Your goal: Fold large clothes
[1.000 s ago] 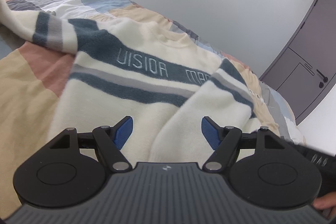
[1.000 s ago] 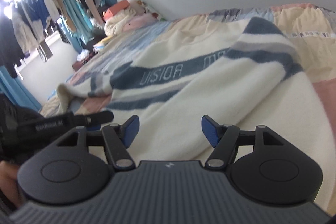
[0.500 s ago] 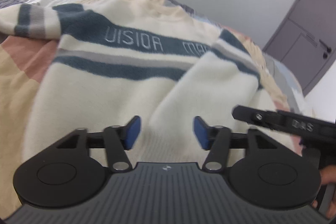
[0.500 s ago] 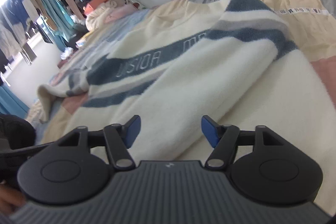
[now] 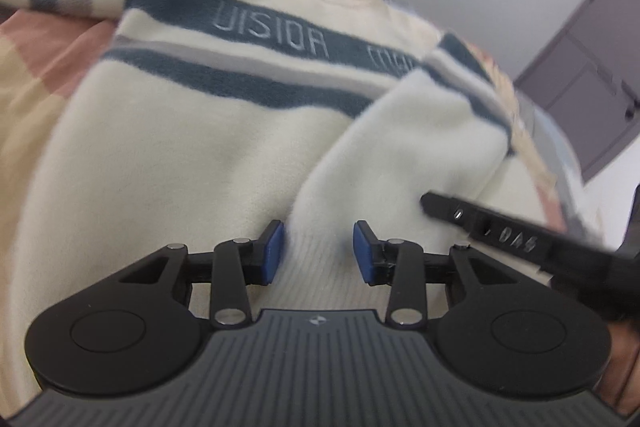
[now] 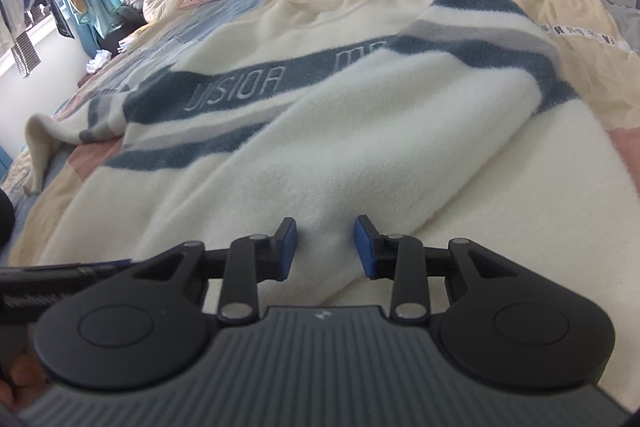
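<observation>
Now both your hand-held grippers, left [image 5: 319,253] and right [image 6: 326,248], have been closing around the cream sweater's [image 6: 304,163] folded sleeve on the bed [image 6: 576,15], pads not yet pinching.

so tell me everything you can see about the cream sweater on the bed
The cream sweater is a thick, fleecy knit lying front up across the patchwork bedspread. A dark blue chest band carries pale lettering, with a grey stripe and a thinner blue stripe below it. One sleeve is folded diagonally over the body; the other trails off toward the bed's edge. The ribbed cuff of the folded sleeve sits between the left gripper jaws, while the right gripper straddles the sleeve beside it; both pairs of jaws have just been closing.
</observation>
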Motion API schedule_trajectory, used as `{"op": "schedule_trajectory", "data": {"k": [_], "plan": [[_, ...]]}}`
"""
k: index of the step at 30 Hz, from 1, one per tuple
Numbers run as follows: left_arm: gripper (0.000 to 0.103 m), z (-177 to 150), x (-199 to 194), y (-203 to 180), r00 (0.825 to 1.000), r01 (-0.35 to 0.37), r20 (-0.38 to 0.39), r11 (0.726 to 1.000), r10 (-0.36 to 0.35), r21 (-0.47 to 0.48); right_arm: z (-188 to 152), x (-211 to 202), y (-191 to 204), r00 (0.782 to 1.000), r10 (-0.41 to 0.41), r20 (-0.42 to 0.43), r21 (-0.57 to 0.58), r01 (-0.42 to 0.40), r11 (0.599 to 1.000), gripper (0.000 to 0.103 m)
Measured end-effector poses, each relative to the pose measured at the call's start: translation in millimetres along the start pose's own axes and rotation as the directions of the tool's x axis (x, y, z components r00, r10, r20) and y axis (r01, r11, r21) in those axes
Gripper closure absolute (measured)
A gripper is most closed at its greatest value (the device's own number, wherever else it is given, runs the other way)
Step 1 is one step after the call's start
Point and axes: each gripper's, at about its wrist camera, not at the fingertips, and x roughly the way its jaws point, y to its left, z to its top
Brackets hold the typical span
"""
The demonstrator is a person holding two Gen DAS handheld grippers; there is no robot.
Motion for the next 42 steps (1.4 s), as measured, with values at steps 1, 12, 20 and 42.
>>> {"op": "schedule_trajectory", "data": {"k": [1,12,20,42], "plan": [[0.056,1,-4,2,1.0,0.006,0.013,1.0,-0.006,-0.017,0,-1,0,1.0,-0.002,0.002,-0.003,0.002,1.0,0.068],[0.035,67,-45,77,0.979,-0.025,0.18,0.926,0.1,-0.378,3,-9,-14,1.0,0.024,0.013,0.055,-0.025,0.998,0.068],[0.035,149,-60,188,0.966,-0.003,0.178,0.7,0.186,-0.714,4,-2,-13,0.999,0.032,0.027,0.031,-0.033,0.999,0.066],[0.036,187,-92,373,0.772,0.071,0.345,0.466,0.534,-0.882,28,27,-8,0.999,-0.012,0.047,0.001,0.012,1.0,0.065]]}}
